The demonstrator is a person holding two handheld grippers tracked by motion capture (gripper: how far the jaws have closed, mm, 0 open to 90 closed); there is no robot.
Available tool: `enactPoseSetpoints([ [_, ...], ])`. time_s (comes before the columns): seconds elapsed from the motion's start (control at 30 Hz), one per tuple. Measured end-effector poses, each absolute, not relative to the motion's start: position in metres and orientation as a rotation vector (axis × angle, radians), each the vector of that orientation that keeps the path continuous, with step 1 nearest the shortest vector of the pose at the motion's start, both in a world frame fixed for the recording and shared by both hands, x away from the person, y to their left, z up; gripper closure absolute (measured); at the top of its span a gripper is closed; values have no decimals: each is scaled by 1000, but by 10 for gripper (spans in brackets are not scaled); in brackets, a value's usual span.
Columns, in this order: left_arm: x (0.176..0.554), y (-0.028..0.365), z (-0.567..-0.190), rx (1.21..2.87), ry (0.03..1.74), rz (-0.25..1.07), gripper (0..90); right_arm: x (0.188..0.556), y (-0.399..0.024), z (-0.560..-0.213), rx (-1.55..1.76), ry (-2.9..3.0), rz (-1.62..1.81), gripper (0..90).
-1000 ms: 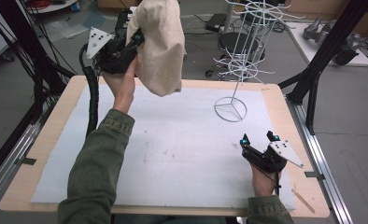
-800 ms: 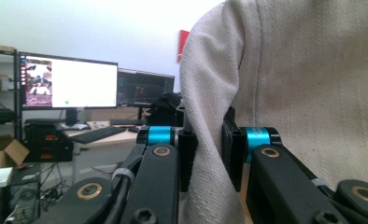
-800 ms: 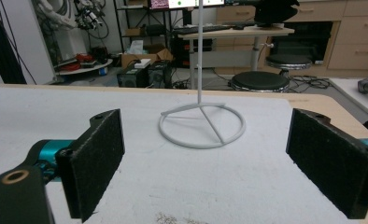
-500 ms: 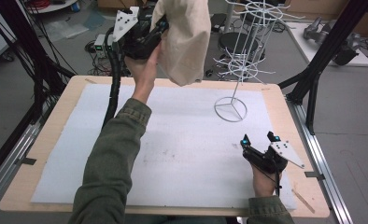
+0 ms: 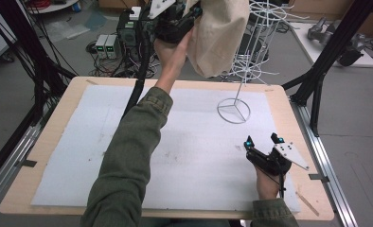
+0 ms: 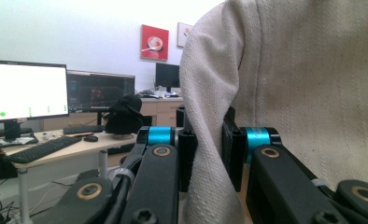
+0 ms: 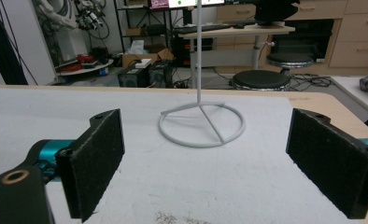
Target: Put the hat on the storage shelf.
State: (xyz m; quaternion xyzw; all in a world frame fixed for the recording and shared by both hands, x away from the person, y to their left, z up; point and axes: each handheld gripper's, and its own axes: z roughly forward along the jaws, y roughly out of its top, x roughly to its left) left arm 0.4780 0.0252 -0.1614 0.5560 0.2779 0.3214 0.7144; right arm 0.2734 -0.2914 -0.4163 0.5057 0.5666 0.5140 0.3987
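A beige cloth bag (image 5: 220, 35) hangs high above the table's far edge, pinched by my left gripper (image 5: 187, 19). In the left gripper view the black pads clamp a fold of the beige cloth bag (image 6: 285, 84), and my left gripper (image 6: 210, 149) is shut on it. A white wire stand (image 5: 251, 52) rises just right of the bag, its ring base (image 5: 233, 110) resting on the mat. My right gripper (image 5: 264, 140) sits low at the front right of the table, jaws wide apart. In the right gripper view my right gripper (image 7: 205, 168) faces the ring base (image 7: 201, 123) with nothing between the pads.
A white mat (image 5: 80, 142) covers the wooden table (image 5: 279, 97). Black frame posts (image 5: 326, 61) stand at the right and left corners. Cables and power boxes (image 5: 106, 45) lie on the floor beyond the far edge.
My left hand has carried the bag up and to the right, toward the wire stand. The right gripper has stayed where it was.
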Motion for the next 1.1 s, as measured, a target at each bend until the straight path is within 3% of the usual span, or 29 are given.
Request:
enactPoseSetpoints([
  [0.43, 501, -5, -152, 1208, 699, 673, 802, 273, -293, -416, 1281, 1439, 1300, 106],
  [0.63, 499, -26, -159, 1271, 667, 769, 798, 275, -293, -417, 1288, 1447, 1293, 106],
  [1.1, 503, -39, -183, 1378, 675, 793, 794, 273, -294, -417, 1286, 1443, 1291, 106],
])
